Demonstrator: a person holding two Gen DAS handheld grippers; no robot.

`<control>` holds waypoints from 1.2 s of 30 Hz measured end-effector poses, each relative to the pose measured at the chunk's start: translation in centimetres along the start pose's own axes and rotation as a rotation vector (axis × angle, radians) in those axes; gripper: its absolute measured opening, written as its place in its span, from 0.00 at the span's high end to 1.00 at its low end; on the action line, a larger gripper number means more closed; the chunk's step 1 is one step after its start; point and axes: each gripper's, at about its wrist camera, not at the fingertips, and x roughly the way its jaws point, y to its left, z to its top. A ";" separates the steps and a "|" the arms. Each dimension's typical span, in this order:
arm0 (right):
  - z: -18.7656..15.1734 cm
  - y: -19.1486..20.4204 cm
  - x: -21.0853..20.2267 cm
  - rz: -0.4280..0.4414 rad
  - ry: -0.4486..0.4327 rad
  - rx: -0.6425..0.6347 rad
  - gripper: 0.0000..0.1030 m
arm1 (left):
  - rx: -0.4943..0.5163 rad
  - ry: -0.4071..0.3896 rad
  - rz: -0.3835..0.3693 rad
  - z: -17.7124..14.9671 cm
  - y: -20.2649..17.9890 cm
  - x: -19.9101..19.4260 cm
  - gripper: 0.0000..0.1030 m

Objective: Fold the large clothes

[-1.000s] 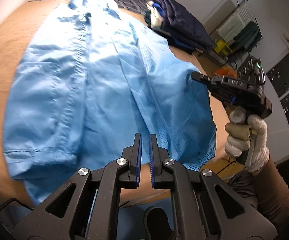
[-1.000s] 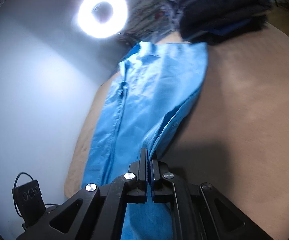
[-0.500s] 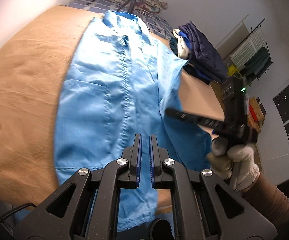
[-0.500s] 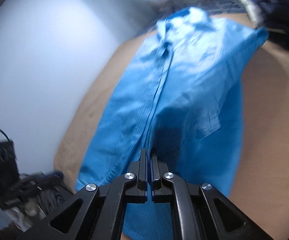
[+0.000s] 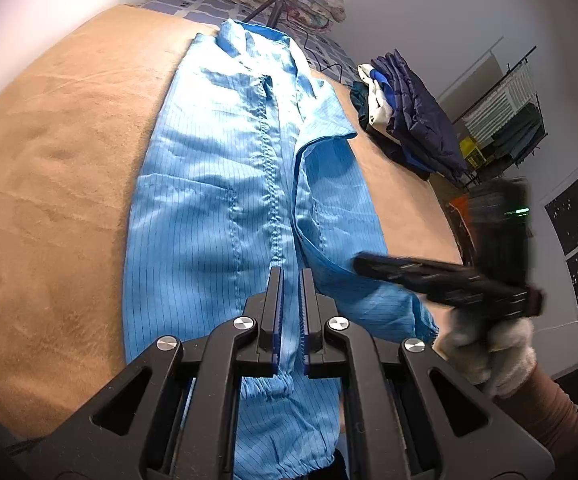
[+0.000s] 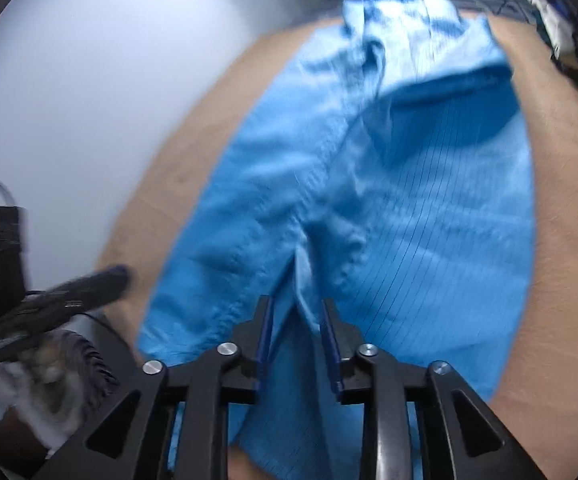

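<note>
On the tan bed (image 5: 49, 200), from the left wrist, the blue coat (image 5: 217, 216) is spread flat; the left hand-held gripper (image 5: 291, 280) is closed, empty. From the right wrist, blurred, the right hand-held gripper (image 6: 295, 312) has just been opening, a fabric fold apparently loose between its jaws.

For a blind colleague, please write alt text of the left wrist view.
A light blue garment lies lengthwise on a tan surface, one sleeve folded over it. The left gripper, jaws shut, is above its hem; a gloved hand holds the right gripper beside.

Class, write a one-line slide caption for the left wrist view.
Blue jacket on the tan bed, one sleeve folded in under the right gripper.
</note>
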 end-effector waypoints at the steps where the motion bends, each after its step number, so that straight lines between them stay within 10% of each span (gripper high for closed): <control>1: 0.0 -0.1 -0.9 0.015 -0.018 0.006 0.72 | 0.006 0.002 0.002 0.3 0.1 0.1 0.96; 9: 4.6 -5.3 -5.5 -0.104 -0.129 0.062 0.79 | 0.044 -0.021 0.026 3.0 0.4 0.4 0.92; 24: 12.9 -14.6 2.1 -0.211 -0.116 0.193 0.84 | 0.041 0.020 0.044 4.1 0.7 2.4 0.81; 36: 20.7 -11.0 5.8 -0.265 -0.218 0.078 0.84 | 0.091 0.027 -0.004 4.0 -1.3 1.5 0.81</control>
